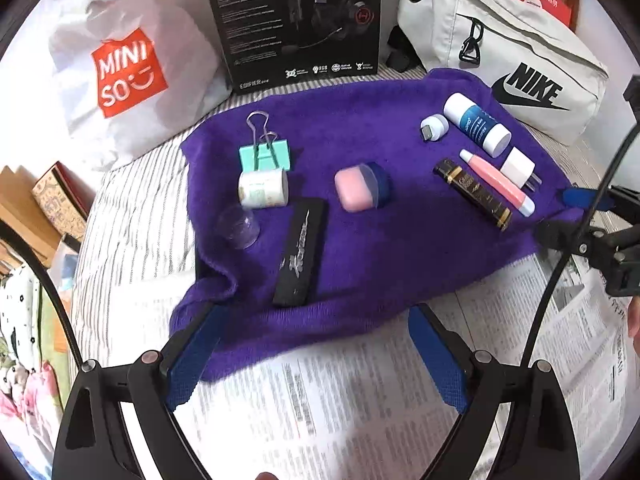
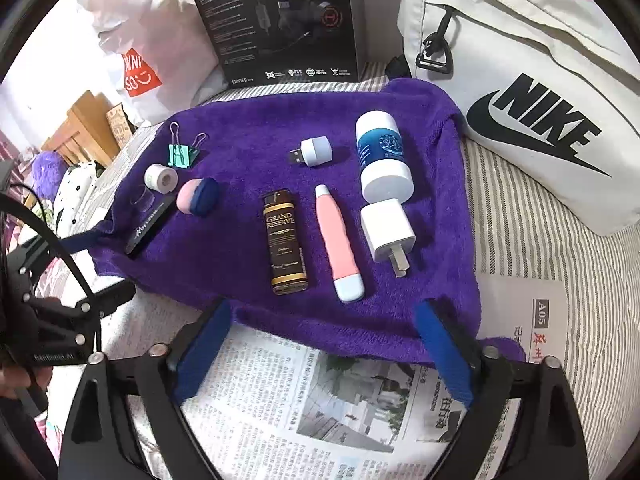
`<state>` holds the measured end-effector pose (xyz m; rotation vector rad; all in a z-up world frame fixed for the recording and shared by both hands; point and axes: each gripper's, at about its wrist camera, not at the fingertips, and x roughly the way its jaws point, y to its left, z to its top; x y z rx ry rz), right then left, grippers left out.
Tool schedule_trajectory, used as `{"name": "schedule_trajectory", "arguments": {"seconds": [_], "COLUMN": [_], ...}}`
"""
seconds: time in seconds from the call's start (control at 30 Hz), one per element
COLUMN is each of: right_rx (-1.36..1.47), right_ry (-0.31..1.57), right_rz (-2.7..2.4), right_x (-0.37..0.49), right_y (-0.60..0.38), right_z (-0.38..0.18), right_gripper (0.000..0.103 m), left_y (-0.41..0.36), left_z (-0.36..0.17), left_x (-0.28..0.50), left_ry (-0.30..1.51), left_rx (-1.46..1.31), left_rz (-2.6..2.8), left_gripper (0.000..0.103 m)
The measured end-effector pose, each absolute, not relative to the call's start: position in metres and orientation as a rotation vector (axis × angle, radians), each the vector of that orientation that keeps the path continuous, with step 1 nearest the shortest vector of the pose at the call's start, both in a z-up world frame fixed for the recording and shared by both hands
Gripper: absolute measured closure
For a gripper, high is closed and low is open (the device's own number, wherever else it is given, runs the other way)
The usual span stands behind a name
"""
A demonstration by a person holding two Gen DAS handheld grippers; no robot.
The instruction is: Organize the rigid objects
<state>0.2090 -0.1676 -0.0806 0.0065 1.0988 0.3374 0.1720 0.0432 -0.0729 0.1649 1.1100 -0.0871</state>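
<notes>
Right hand-held gripper [image 2: 324, 344] over photographed newspaper [image 2: 340, 408]

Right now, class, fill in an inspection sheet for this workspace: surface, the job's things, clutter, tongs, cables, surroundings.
Surface: purple towel on striped bedding, newspaper at the near edge.
Job's things: lighter, pink tube, charger, bottle, USB light together; clip, tape roll, pink case, black bar, clear cup together.
Clutter: nothing seen.
Tongs: left tongs and right tongs open, empty.
Cables: black cable.
Surroundings: Nike bag, headset box, Miniso bag.
</notes>
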Motion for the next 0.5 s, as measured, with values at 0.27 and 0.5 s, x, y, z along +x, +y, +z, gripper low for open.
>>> {"name": "schedule_trajectory", "arguments": {"seconds": [0.27, 0.5], "right_rx": [-0.005, 0.0], "right_ry": [1.103, 1.077], "right_rz": [0.303, 0.26], "right_x": [0.188, 0.157], "right_y": [-0.165, -0.174], "right_z": [-0.062, -0.039], "right_gripper": [0.0, 0.0], "left_y": [0.051, 0.054], "left_z": [-0.045, -0.018], "left_x": [0.145, 0.119], "left_ry": [1.083, 1.038], "left_rx": [0.122, 0.093], "left_rz": [-0.055, -0.039], "left_gripper": [0.009, 0.009]}}
